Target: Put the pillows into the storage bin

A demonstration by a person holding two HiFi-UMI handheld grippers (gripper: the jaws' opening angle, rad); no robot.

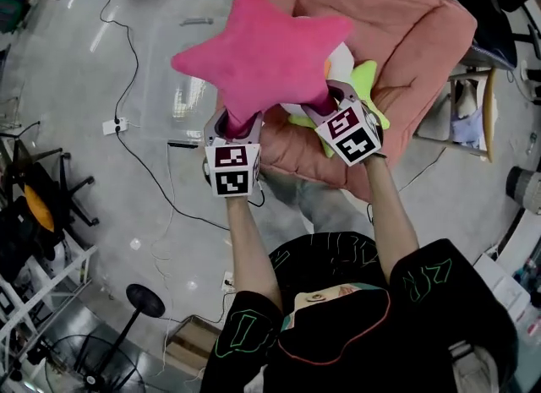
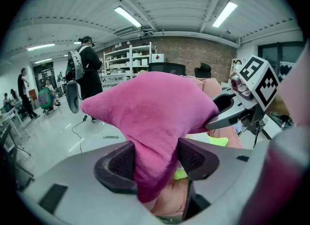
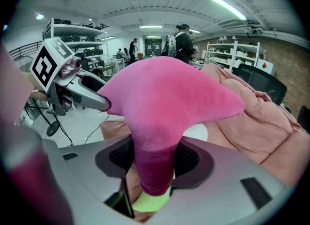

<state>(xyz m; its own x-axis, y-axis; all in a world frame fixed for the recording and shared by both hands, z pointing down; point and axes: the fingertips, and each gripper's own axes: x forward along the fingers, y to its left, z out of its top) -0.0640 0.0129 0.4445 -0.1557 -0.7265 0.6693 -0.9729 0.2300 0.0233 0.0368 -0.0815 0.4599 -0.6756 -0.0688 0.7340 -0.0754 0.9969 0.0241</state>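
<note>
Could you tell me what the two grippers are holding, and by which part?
The pink star pillow: left gripper and right gripper each clamp one star arm.

Glossy grey floor (image 1: 72,70), white shelving (image 2: 130,58), brick wall (image 2: 206,57), ceiling strip lights (image 2: 128,16) overhead.
</note>
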